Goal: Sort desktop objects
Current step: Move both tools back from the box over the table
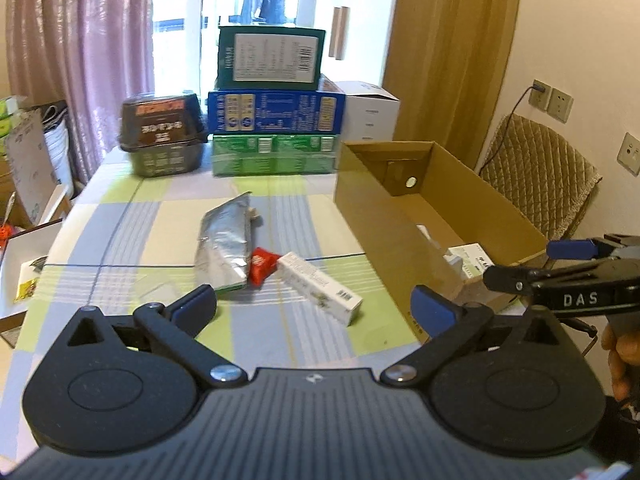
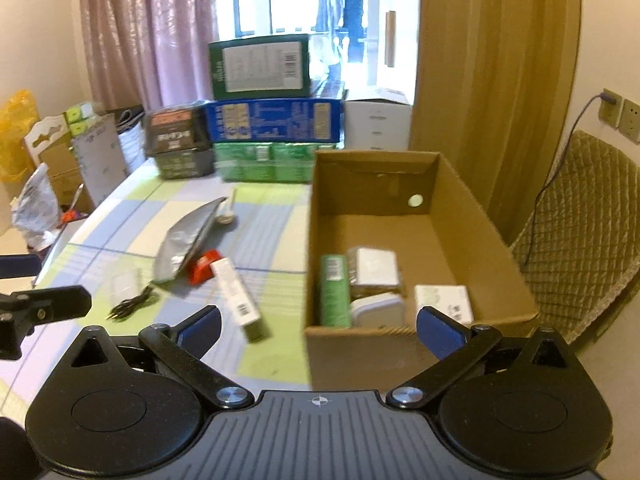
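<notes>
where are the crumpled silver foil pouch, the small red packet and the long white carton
crumpled silver foil pouch [image 1: 224, 246], left wrist view, middle of its face
small red packet [image 1: 262, 265], left wrist view, centre
long white carton [image 2: 236, 294], right wrist view, mid top face

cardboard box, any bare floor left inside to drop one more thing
Yes: the far half of the cardboard box, behind the white case, is bare. The near end is crowded: green box, white container, white carton.

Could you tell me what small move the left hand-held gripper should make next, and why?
Probably ease forward and down over the long white box. The left hand-held gripper is open and empty, that box lies nearest ahead, and the cardboard box beside it already holds sorted items.
</notes>
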Available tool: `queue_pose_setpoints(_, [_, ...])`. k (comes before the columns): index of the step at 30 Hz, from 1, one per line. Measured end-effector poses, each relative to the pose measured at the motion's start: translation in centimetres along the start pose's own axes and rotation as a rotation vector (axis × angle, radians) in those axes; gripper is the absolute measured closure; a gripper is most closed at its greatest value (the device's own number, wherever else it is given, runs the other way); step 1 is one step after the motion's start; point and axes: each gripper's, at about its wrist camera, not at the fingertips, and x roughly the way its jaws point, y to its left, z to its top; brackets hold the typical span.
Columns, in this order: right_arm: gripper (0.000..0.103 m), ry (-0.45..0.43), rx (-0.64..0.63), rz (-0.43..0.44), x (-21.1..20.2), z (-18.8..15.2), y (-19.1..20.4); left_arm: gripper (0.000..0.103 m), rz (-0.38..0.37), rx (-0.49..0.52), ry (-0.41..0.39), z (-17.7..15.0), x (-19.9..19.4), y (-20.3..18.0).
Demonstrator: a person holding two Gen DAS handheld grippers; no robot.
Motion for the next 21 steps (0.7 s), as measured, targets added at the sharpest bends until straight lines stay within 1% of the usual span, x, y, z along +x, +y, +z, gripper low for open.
queue_pose_setpoints(4, [0.002, 0.01, -0.026, 0.022, -0.4, -1.1, 2.3, 0.002, 0.047, 0.018, -0.028, -1.3, -1.4, 1.6])
queue_pose_setpoints(8, [0.002, 0.025, -0.033, 0.044, -0.4, -2.1, 4.1, 0.002, 0.073, -0.029, -0.033, -2.5, -2.5, 3.9])
queue_pose_setpoints(11, [0.002, 0.038, -0.036, 0.059, -0.2, -2.8, 5.1, 0.002, 0.105, -0.032, -0.035, -3.1, -3.1, 5.4])
queue_pose_setpoints(15, [0.002, 0.062, -0.062, 0.095, 0.3, -3.6, 6.5, 0.001, 0.134, -0.036, -0.02, -3.8, -3.2, 7.1])
queue_pose_setpoints(19, [0.002, 0.076, -0.078, 0.12, 1.1, -3.9, 7.4, 0.001, 0.138, -0.035, 0.009, -4.3, -2.7, 8.3])
queue_pose_setpoints(21, [0.002, 0.069, -0.076, 0.128, 1.3, -3.9, 7.7, 0.001, 0.142, -0.028, 0.027, -4.4, -2.2, 8.8])
